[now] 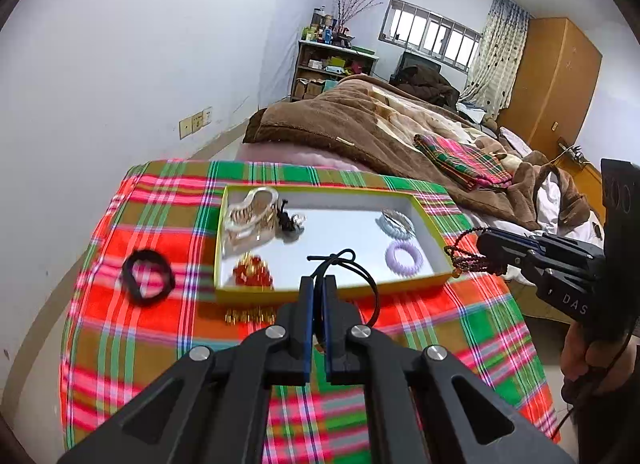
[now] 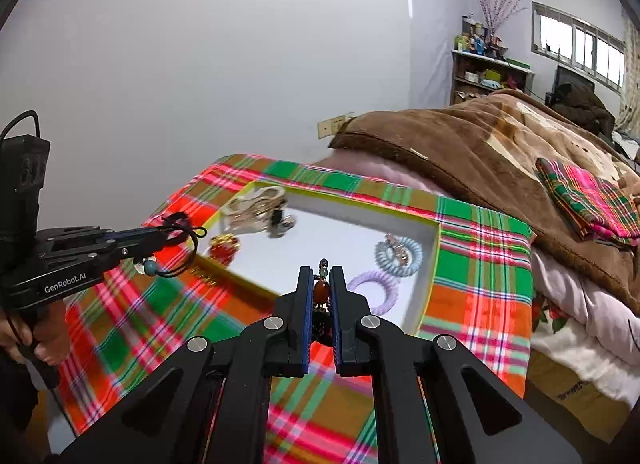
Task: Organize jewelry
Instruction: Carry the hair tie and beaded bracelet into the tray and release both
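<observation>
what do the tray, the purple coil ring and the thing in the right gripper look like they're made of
Tray: probably cardboard, with thin yellow walls, white inside; the glossy floor mirrors the wall.
Purple coil hair tie: likely soft translucent plastic, ridged like phone cord.
Bead string in the right gripper: dark polished beads, wood or stone, unclear.

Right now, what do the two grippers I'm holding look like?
Both are matte black plastic with angular linkage arms, silver round pivot bolts and blue pads lining the fingers. The left gripper carries white "GenRobot.AI" lettering on its side and a black cable at its boxy rear. The right gripper shows white letters "DAS" and a thin black cable too.
</observation>
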Motion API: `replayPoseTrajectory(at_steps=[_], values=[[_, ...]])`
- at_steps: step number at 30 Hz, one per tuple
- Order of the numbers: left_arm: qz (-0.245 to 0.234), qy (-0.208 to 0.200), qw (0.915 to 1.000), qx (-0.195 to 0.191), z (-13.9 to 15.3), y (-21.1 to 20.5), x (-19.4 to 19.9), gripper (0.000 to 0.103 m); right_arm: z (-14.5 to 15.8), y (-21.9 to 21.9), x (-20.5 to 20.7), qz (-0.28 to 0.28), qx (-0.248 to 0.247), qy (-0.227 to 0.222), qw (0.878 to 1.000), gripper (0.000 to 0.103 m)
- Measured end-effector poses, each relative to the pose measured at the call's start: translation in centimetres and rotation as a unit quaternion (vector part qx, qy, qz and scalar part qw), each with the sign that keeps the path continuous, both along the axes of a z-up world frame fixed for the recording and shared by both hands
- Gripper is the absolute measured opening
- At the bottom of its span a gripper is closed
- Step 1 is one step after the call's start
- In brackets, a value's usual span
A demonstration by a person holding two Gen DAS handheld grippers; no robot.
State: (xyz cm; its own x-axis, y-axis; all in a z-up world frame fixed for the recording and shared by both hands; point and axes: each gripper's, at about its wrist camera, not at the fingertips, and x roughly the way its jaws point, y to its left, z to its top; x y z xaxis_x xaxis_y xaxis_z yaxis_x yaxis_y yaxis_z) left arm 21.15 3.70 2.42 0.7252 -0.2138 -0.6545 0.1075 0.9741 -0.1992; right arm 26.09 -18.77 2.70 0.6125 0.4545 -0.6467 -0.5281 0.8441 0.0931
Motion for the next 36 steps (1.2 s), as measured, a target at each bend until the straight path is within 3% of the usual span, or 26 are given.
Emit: replayPoseTrajectory(at_steps=[11, 23, 28, 30, 33, 36], values=[[-0.003, 0.025, 0.9997, 0.007, -2.9, -0.1, 6.0, 0.004, -4.1, -0.6, 4.8, -0.015, -0.011, 0.042, 0.999, 0.008], [-0.004, 0.058, 0.9981, 0.02, -6.2, -0.3, 8.3, 0.004, -6.8, -0.8, 5.7, -0.022, -0.03, 0.064, 0.997, 0.008], [-0.001, 0.063, 0.9975, 0.03, -6.8, -0.4, 8.4, 0.005, -6.6, -0.6, 5.4, -0.019, -0.03, 0.056, 0.998, 0.022], [-0.003, 0.066, 0.9973, 0.032, -6.8, -0.4, 8.3, 0.005, -6.4, -0.5, 5.3, -0.021, -0.032, 0.051, 0.998, 0.034], [0.0, 0.07, 0.997, 0.034, -6.7, -0.3, 8.3, 0.009, -6.0, -0.5, 5.0, -0.022, -0.031, 0.046, 0.998, 0.035], [0.0, 0.07, 0.9972, 0.025, -6.4, 0.0, 8.2, 0.022, -5.7, -0.5, 4.7, -0.026, -0.035, 0.04, 0.998, 0.035]])
